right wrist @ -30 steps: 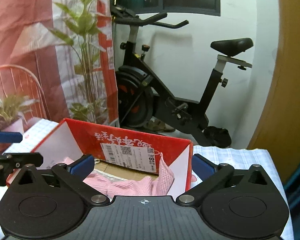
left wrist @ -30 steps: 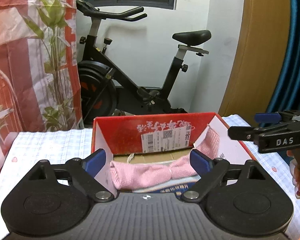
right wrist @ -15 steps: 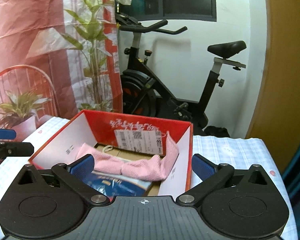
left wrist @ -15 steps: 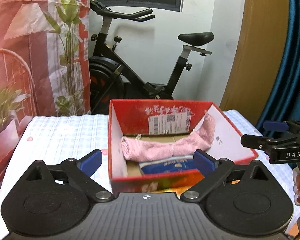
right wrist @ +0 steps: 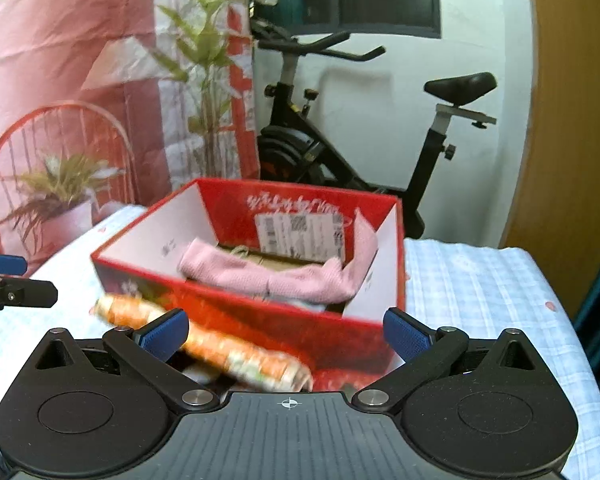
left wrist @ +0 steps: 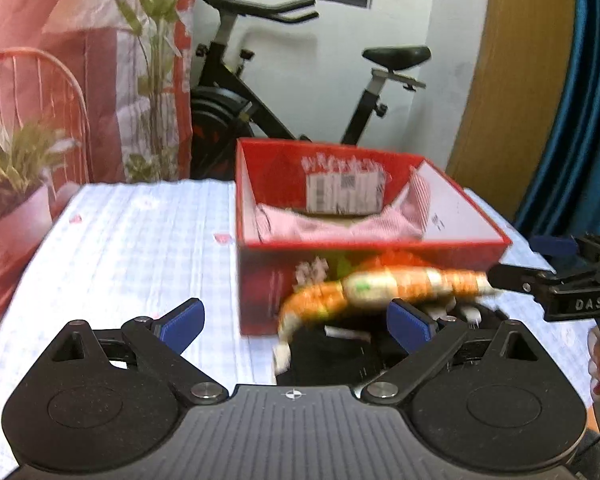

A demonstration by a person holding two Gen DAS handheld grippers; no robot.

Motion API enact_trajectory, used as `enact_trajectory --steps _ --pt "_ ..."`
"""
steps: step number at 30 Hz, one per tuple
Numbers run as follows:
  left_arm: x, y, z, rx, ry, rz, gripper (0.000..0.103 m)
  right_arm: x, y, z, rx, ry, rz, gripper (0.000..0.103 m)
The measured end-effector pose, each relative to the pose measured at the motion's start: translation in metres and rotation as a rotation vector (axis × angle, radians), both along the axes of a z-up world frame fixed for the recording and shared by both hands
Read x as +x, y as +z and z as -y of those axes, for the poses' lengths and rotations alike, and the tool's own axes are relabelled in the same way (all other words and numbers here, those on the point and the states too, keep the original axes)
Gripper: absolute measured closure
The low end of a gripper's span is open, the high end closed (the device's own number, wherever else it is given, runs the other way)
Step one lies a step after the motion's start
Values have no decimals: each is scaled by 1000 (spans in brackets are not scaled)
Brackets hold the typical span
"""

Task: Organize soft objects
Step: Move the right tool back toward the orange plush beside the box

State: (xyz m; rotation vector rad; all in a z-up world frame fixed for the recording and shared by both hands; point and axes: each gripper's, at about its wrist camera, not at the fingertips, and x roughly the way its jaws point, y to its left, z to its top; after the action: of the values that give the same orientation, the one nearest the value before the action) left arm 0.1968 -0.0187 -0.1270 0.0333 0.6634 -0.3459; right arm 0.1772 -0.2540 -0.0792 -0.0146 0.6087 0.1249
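Red box (right wrist: 260,324) w/ pink sock (right wrist: 268,276) inside; both grippers' jaws wide apart, empty.

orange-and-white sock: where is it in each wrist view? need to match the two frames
Left wrist: orange-and-white sock lies low, right of centre, in front of the red box's near wall, above a dark item.
Right wrist: the sock lies low, left of centre, running diagonally past the left fingertip.
Shared landmark: the pink sock draped inside the box.

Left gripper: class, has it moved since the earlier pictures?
Yes. The left gripper has pulled back from the red box, which looks smaller and farther now.
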Motion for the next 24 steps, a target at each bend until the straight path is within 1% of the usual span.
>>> enact_trajectory --steps 5,7,10,13,15,18,24 --pt "-12 -19 1 -10 -36 -37 5 -12 -12 -8 13 24 -8 0" --pt "-12 -23 1 -14 -42 -48 7 -15 -17 -11 19 35 -18 1" --pt "-6 -21 0 -35 -41 -45 11 -17 -19 -14 17 65 -24 3" --pt "-2 -15 4 -65 -48 -33 13 -14 -19 -16 12 71 -15 8" --pt "4 -12 9 -96 -63 -42 15 -13 -17 -13 43 68 -8 12" --pt "16 -5 18 -138 -78 -54 17 -8 -15 -6 85 48 8 13" --pt "33 -6 46 -127 -109 -73 21 6 -19 -6 84 55 2 22"
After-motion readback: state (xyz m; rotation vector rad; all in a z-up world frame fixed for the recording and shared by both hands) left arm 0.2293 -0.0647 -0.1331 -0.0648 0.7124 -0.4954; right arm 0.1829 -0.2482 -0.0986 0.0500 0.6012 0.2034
